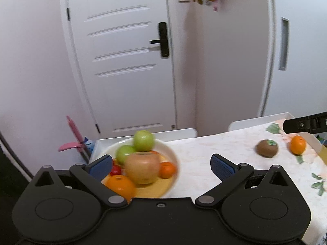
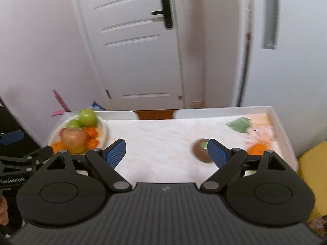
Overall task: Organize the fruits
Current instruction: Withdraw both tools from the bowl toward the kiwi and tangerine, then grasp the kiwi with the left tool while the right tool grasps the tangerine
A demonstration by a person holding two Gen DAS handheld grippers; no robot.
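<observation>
Both grippers, left (image 1: 161,166) & right (image 2: 166,153), fingers wide apart, holding nothing. Plate (image 1: 170,153) at worktop's (image 2: 155,140) left edge; kiwi (image 1: 267,148) & orange (image 1: 298,144) near right edge, bare cloth btwn.

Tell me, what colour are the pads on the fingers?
Blue, with a fine dotted texture. The right wrist view shows the pads best.

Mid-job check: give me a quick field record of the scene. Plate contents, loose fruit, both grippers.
plate: white plate at table's left end, heaped with fruit
on plate: two green apples, large pale apple, oranges, a small red fruit
loose fruit: kiwi and orange on the tablecloth, right side
left gripper: open, empty, near the plate
right gripper: open, empty, kiwi just beyond its right finger
blur: both views motion-blurred
</observation>
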